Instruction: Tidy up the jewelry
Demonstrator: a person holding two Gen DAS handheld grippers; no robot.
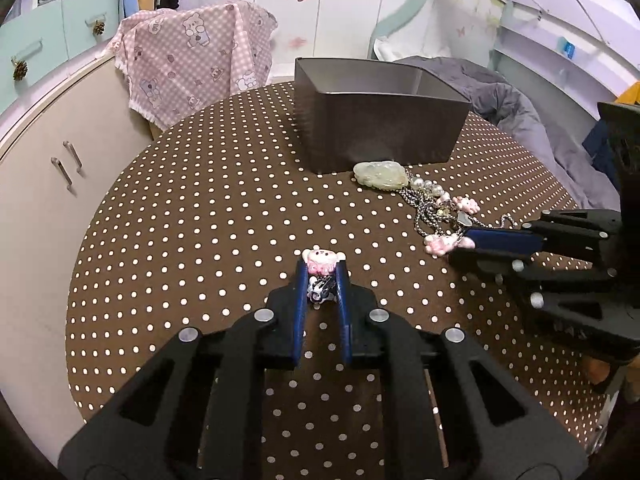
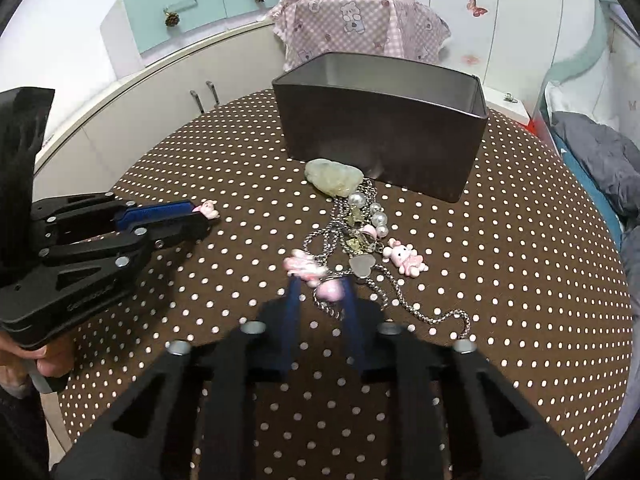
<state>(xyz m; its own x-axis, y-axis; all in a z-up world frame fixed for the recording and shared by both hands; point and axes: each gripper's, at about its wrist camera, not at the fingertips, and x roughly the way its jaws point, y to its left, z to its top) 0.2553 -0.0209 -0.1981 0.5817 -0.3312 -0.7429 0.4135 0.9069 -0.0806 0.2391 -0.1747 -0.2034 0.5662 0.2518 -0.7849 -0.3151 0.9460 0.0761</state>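
left gripper [image 1: 322,270]: clamped on pink charm [image 1: 322,261], well in front of tin [image 1: 376,120]
right gripper [image 2: 322,286]: pinching pink bead [image 2: 330,290] of necklace pile [image 2: 360,236]
necklace pile: just before tin, on dotted table [image 1: 200,220]

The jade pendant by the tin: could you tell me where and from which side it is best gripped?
Grip the jade pendant across its narrow width, coming from above. It lies flat on the table, close against the tin, with its chain trailing toward the camera, so only the side edges look free.
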